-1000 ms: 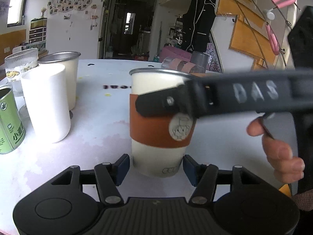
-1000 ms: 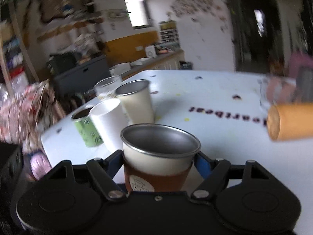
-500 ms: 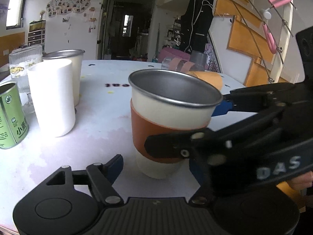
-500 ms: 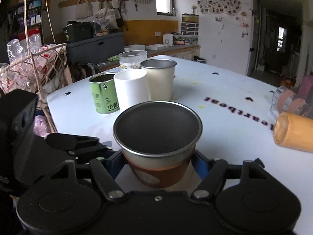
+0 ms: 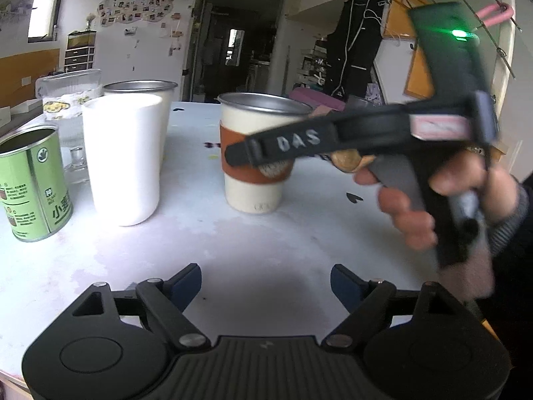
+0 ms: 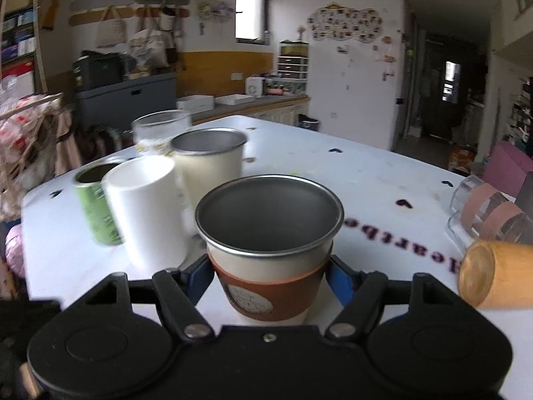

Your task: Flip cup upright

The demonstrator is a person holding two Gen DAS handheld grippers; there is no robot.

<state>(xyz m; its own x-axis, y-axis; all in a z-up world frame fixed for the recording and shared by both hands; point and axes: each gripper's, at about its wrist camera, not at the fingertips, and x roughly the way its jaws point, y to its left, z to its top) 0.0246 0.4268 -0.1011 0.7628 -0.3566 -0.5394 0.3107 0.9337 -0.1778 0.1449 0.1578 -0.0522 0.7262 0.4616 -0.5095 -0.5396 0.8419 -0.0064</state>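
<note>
The cream cup with a brown sleeve and metal rim (image 5: 255, 160) stands upright on the white table (image 5: 266, 243). In the right wrist view the same cup (image 6: 269, 250) sits between my right gripper's blue pads (image 6: 200, 275), which stand open around its sleeve with small gaps. My right gripper (image 6: 269, 276) also shows in the left wrist view as a black arm marked DAS, crossing in front of the cup. My left gripper (image 5: 266, 283) is open and empty, well back from the cup.
To the left stand a white cup (image 5: 121, 156), a metal-rimmed cream cup (image 5: 146, 100), a green can (image 5: 31, 180) and a glass (image 5: 68, 100). An orange cup (image 6: 499, 273) lies on its side at the right, beside taped clear cups (image 6: 483, 213).
My left gripper has drawn back from the cup, which now stands alone on the table. My right gripper has opened slightly and lifted a little around the cup.
</note>
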